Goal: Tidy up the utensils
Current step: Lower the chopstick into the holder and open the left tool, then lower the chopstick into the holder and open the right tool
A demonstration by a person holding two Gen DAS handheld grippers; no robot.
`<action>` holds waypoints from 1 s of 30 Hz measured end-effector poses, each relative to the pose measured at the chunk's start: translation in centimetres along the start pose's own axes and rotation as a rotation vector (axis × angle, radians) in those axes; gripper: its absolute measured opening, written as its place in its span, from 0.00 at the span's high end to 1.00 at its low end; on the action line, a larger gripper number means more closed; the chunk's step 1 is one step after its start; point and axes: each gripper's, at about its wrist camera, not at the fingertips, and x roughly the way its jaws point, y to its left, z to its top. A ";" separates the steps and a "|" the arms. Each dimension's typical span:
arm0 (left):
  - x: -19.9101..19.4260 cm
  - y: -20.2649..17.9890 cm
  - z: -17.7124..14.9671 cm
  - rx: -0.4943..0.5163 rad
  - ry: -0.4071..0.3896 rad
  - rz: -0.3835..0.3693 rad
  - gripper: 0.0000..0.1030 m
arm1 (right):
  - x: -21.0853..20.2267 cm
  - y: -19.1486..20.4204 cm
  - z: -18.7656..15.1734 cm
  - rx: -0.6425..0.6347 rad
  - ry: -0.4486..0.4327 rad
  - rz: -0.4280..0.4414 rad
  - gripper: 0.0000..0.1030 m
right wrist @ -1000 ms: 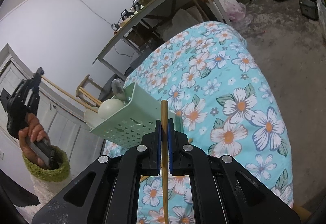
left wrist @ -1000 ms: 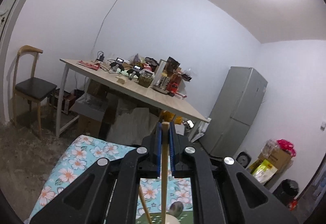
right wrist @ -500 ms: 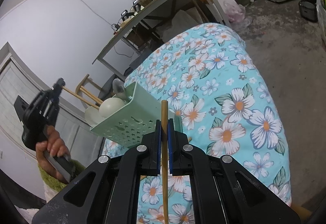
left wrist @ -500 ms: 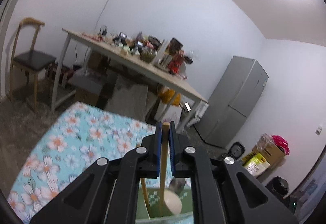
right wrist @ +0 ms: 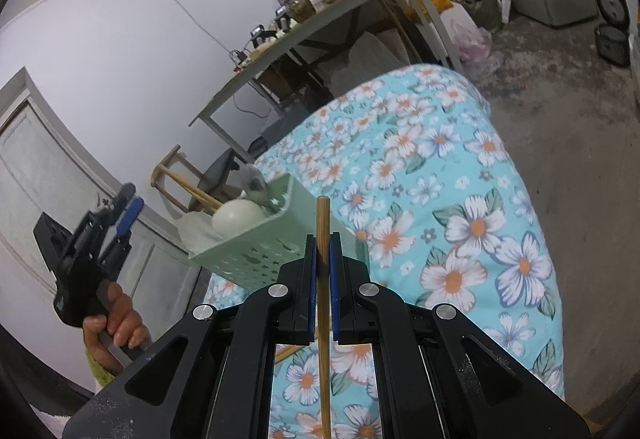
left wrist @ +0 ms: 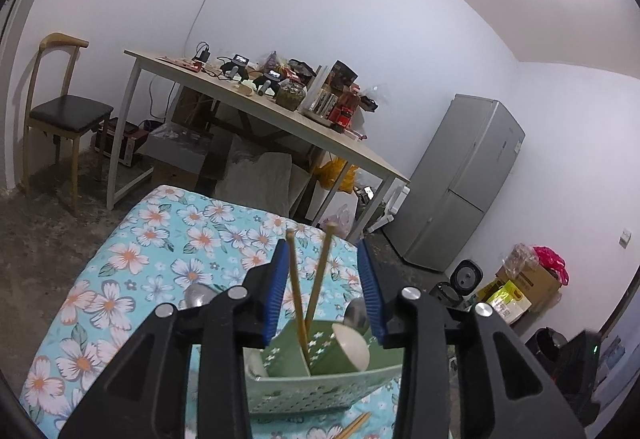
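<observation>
right chopstick waits beside the caddy, upright and ready

the right gripper (right wrist: 322, 235) is closed on a single chopstick (right wrist: 323, 303), pinched about its upper part between the blue pads, with the tip standing a little above them. the stick's long axis runs along the gripper's own line, so it is seen as a straight vertical bar in the right wrist view. the green caddy (right wrist: 256, 255) lies just ahead and to the left of that tip, on the floral cloth (right wrist: 460, 199), its open top tilted away to the left.

the left gripper (left wrist: 324, 279) is partly open: its jaws have just been opening, and two chopsticks (left wrist: 308, 279) stand loose between them, touching neither pad, their lower ends down in the caddy's compartment beside a pale spoon (left wrist: 354, 345).

the right hand is judged the nearer to the next drop; a short move left and over the rim is needed, with the stick kept upright.
</observation>
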 end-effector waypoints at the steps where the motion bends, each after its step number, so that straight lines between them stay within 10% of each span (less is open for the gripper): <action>1: -0.3 0.0 -0.2 0.009 0.007 0.006 0.65 | -0.1 0.4 0.3 -0.010 -0.007 0.002 0.96; 17: -4.2 2.5 -8.1 0.142 0.195 0.106 0.46 | -4.6 9.4 10.4 -0.249 -0.331 0.080 0.96; 30: -6.1 3.5 -11.8 0.157 0.265 0.109 0.32 | 2.0 11.7 13.3 -0.316 -0.423 0.060 0.96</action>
